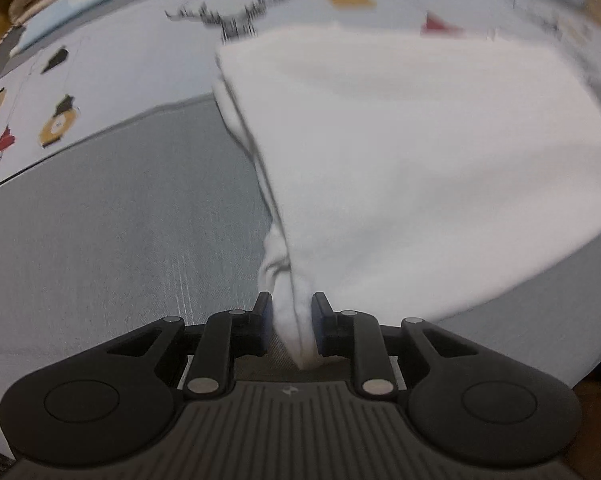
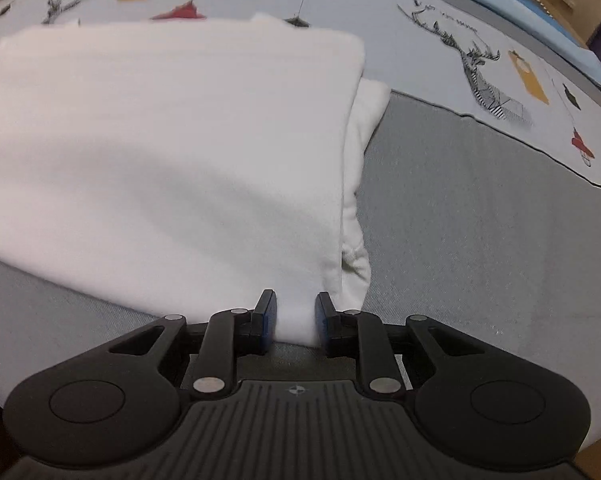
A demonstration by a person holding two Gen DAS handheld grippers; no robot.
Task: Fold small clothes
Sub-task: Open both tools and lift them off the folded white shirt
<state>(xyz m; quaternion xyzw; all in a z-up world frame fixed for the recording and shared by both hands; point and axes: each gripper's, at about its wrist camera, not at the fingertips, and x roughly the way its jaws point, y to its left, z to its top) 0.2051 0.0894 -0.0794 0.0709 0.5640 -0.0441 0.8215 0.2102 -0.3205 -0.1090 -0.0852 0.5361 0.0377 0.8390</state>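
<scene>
Grey worktop [image 1: 120,220] below, deer-print sheet [image 2: 480,68] behind; left tongs [image 1: 291,320] and right tongs [image 2: 294,318] each clenched on a corner of the white garment [image 1: 400,152], lifting it.

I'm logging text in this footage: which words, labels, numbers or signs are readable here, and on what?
No text can be read.
Printed cloth: a line of script above the deer drawing, too small and blurred to read.
Left tool and right tool: a small emblem on each body, no letters.
White garment: no print visible.
</scene>
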